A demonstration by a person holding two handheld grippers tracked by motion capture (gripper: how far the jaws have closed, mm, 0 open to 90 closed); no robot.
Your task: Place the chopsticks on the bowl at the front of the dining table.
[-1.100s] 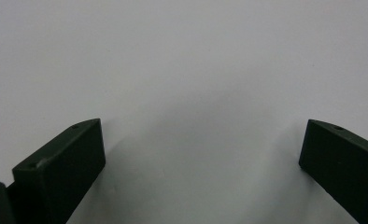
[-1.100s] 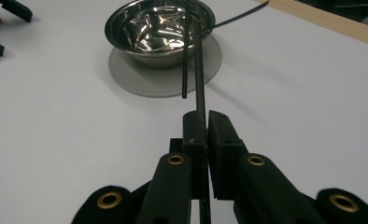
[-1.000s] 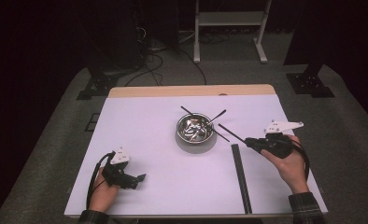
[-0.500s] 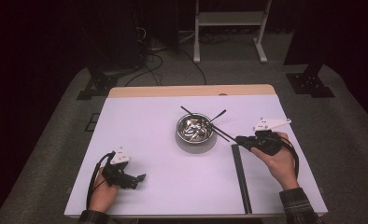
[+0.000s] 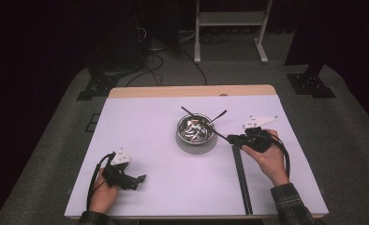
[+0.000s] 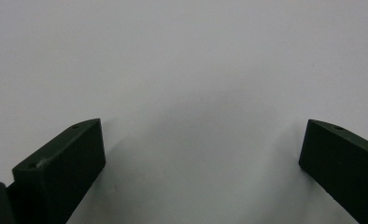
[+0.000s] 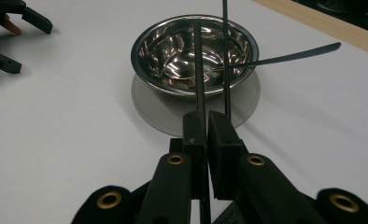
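**Steel bowl takes a black strip from the right tool**

Steel shines at the middle of the white desk (image 5: pixel 145 140), where a small polished bowl (image 5: pixel 195 130) stands on a round grey coaster (image 7: pixel 154 105). The right tool (image 5: pixel 235 139), held in a person's hand at the right side of the desk, has its jaws pressed together on a thin black strip (image 7: pixel 199 70); in the right gripper view that strip runs from between the jaws up over the bowl's near rim and across its hollow. More black strips rest in the bowl, among them one (image 7: pixel 289 55) jutting out over the rim toward the desk's wooden far edge (image 5: pixel 192 90). A long black bar (image 5: pixel 241 178) lies flat on the desk just beside the right hand. The left tool (image 5: pixel 136 180) rests low at the near left corner, well apart from the bowl, its jaws standing wide with bare desk between them.
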